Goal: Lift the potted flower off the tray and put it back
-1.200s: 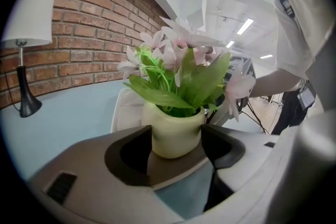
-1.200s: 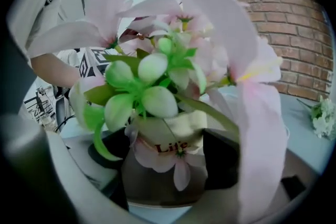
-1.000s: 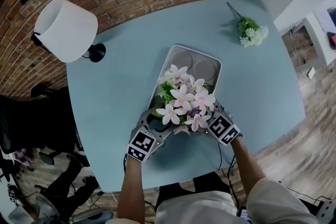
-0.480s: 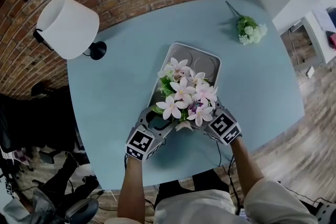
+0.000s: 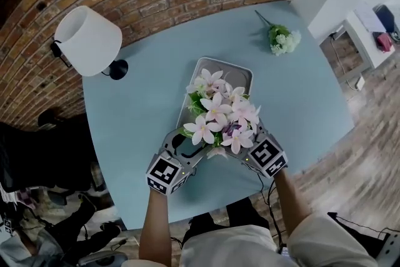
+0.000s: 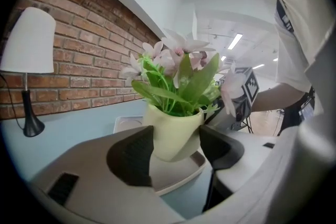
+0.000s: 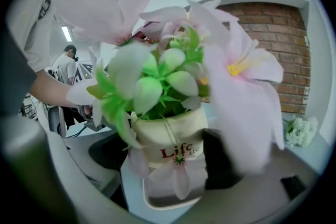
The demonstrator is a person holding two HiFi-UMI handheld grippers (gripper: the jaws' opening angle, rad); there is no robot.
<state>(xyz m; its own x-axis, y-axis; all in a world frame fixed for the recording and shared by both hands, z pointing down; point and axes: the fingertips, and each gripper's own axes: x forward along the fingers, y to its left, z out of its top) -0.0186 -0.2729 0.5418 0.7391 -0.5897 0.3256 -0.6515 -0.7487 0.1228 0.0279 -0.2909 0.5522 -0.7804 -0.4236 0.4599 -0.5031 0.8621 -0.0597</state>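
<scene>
The potted flower (image 5: 220, 112), pink blooms and green leaves in a cream pot (image 6: 173, 131), hangs just over the near end of the white tray (image 5: 219, 67). Both grippers hold it from opposite sides. In the left gripper view, my left gripper (image 6: 176, 141) has its dark pads pressed on the pot's sides, with the tray (image 6: 176, 178) below the pot's base. In the right gripper view, my right gripper (image 7: 168, 157) is shut on the pot (image 7: 170, 139) at its red "Life" lettering, above the tray (image 7: 170, 199). Petals hide much of the right jaws.
A white-shaded lamp (image 5: 87, 40) with a black base stands at the table's back left by the brick wall. A loose bunch of white flowers (image 5: 279, 37) lies at the back right. The blue table (image 5: 300, 103) edge runs close to my body.
The pot has come up slightly toward the head camera and covers more of the tray. Both grippers keep their hold. The head view has shifted a little.
</scene>
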